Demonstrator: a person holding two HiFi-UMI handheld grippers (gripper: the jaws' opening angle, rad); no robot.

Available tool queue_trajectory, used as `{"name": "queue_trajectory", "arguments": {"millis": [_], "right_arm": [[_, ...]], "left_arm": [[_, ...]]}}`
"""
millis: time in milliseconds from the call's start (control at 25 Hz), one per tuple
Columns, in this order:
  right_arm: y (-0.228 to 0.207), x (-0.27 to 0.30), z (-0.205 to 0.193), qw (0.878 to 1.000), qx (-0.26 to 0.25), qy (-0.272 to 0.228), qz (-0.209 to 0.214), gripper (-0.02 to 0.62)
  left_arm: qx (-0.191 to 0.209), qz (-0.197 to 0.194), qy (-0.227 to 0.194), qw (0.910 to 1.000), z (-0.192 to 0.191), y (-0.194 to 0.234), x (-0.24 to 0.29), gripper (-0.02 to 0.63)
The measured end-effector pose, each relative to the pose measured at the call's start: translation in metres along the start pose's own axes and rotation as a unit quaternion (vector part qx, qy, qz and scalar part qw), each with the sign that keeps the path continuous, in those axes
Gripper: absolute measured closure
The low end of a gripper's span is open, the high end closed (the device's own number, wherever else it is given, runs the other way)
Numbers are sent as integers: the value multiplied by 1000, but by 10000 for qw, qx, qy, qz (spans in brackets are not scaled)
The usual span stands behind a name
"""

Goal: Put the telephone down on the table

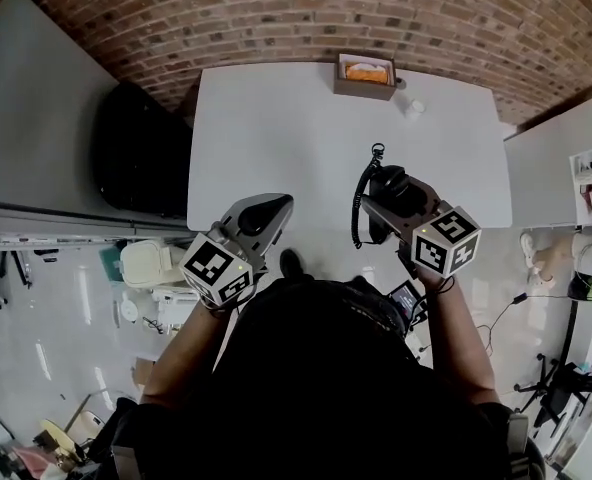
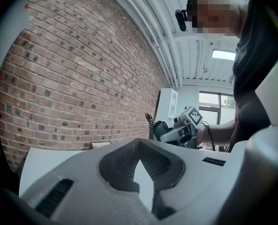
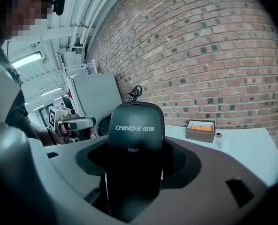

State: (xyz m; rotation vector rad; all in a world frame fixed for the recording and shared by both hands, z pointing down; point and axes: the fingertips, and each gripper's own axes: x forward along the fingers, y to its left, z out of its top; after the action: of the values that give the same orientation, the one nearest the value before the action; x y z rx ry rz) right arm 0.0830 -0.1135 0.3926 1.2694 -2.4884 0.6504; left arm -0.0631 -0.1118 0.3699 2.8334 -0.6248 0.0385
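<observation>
Left gripper (image 2: 140, 167) pinched closed, empty, idle at near edge of counter (image 1: 276, 118). Right gripper (image 1: 394, 206) clamped on black telephone (image 3: 135, 130), cord (image 1: 358, 203) dangling, apparently above counter. Set-down not done: lowering and release remain.

Seen from above, a white tabletop (image 1: 276, 148) stands against a brick wall. At its far edge sits a small box (image 1: 365, 76) with something orange inside. Over the near right part, the right gripper (image 1: 388, 193) clasps a black telephone (image 1: 400, 192), its coiled cord (image 1: 358, 203) hanging beside it. The left gripper (image 1: 266, 213), fingers drawn together, hovers at the near edge.
</observation>
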Motion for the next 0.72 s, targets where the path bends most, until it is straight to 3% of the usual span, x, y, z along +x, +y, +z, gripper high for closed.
{"name": "queue_trajectory", "arguments": {"millis": [320,720], "right_arm": [[8,24,9,9998,142,8,-155,308],[8,54,16,9999,125,83,41,308]], "left_arm": [[-36,-46,-90,9999,4,30,-25,600],[-195,86,-116,9997,6,48,-28,600]]}}
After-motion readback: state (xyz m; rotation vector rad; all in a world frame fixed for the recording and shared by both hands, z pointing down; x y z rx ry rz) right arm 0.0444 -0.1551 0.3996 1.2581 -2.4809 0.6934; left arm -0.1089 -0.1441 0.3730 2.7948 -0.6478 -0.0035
